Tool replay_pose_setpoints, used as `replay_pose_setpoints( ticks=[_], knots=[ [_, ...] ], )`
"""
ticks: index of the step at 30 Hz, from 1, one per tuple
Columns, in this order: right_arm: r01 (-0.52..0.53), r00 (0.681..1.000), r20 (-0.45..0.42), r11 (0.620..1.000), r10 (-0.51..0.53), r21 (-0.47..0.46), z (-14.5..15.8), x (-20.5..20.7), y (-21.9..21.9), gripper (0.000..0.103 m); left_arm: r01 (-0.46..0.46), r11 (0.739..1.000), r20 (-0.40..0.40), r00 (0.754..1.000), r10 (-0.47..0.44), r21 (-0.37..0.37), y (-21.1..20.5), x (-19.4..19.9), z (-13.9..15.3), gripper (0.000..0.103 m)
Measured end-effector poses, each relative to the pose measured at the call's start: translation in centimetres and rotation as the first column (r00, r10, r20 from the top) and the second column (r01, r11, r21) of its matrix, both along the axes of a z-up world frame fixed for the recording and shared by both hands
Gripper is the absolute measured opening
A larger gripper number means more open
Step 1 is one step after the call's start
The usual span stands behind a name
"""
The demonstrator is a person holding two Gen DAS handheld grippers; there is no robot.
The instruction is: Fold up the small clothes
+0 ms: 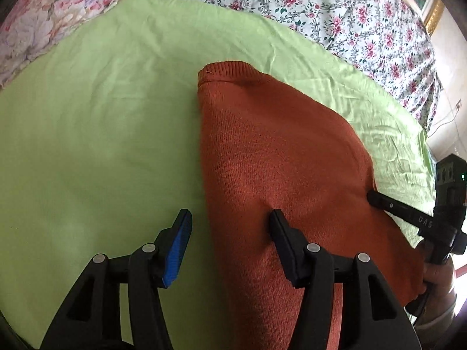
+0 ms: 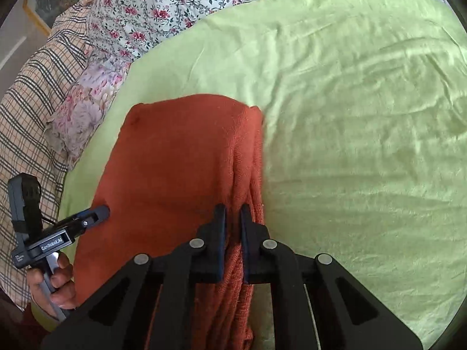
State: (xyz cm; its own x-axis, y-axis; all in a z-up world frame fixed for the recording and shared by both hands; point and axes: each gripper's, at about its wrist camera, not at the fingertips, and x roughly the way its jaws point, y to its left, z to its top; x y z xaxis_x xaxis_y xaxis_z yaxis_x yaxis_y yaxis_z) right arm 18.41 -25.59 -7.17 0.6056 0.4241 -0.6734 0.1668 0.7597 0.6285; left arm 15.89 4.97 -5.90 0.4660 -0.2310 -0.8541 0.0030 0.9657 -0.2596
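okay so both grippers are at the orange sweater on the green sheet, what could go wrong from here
1. The left gripper is open, straddling the orange sweater's left edge; closing now might pinch the green sheet too.
2. The right gripper is shut on a bunched edge, so pulling could drag the whole sweater rather than fold it.

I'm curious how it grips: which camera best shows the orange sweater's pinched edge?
The right wrist view: the right gripper is shut on the orange sweater at its bunched edge. The left wrist view shows only that gripper's tip there, far right.
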Motion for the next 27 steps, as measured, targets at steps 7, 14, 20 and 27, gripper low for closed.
replay_pose_setpoints(
  ticks=[7, 14, 20, 27],
  knots=[
    [0.009, 1.000, -0.006, 1.000, -0.009, 0.015, -0.6, 0.1, -0.1, 0.010, -0.006, 0.999, 0.004, 1.000, 0.006, 0.035, -0.6, 0.0, 0.0, 0.063],
    [0.044, 0.999, -0.002, 0.999, -0.044, 0.011, 2.1, -2.2, -0.5, 0.017, -0.006, 1.000, -0.015, 1.000, 0.005, -0.022, 1.1, 4.0, 1.4, 0.063],
    [0.052, 0.995, 0.089, 0.998, -0.055, 0.039, 5.3, -5.4, 0.9, 0.017, -0.055, 0.976, -0.094, 0.995, 0.036, -0.211, 4.1, 12.0, -1.2, 0.056],
    [-0.002, 0.994, 0.106, 0.998, -0.005, 0.064, 6.2, -7.7, 2.7, 0.017, -0.046, 0.973, -0.037, 0.999, 0.039, -0.225, 4.1, 16.5, -0.6, 0.006]
  ],
)
